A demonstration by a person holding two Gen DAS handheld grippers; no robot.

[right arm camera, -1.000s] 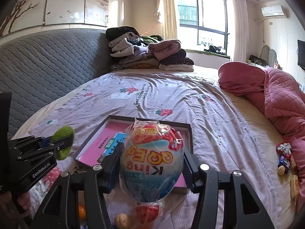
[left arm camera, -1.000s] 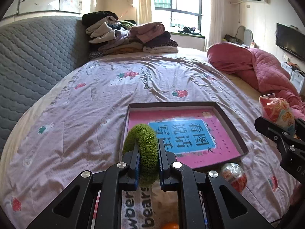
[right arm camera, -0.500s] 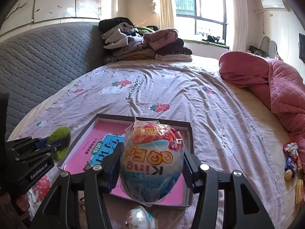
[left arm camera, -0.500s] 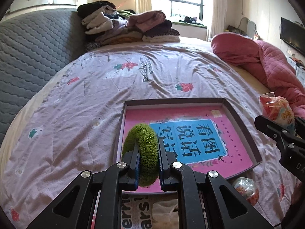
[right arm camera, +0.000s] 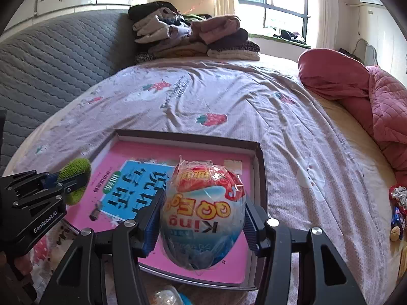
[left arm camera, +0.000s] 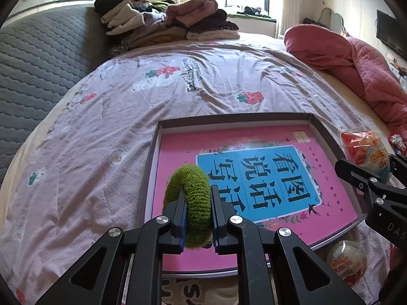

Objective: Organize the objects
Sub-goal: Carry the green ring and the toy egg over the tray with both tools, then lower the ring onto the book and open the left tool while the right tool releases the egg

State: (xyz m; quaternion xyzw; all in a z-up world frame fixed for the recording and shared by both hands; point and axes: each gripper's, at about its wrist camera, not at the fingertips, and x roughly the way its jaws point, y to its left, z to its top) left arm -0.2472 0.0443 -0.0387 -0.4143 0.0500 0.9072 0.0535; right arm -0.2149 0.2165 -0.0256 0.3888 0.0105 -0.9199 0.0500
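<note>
Both grippers have advanced over the tray [left arm camera: 328,137]: left gripper [left arm camera: 198,216] clamps the green hair tie [left arm camera: 190,190], right gripper [right arm camera: 203,218] grips the wrapped egg toy [right arm camera: 203,216] at 6 o'clock, neither yet released.

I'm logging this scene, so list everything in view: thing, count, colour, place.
Box: one, dark rim, on the bed, in front of both grippers.
Book: one, pink with a blue panel, lying flat in the box.
Hair scrunchie: one, green, clamped in the left gripper, over the box.
Large toy egg: one, red, white and blue wrapper, clamped in the right gripper.
Small toy egg: one, clear wrap, on the bed near the box's corner.
Bedsheet: one, lilac with strawberries.
Folded clothes: one pile, mixed colours, far end of the bed.
Quilt: one, pink, on the right.
Headboard: one, grey, on the left.
Left gripper: black, shut.
Right gripper: black, shut.
</note>
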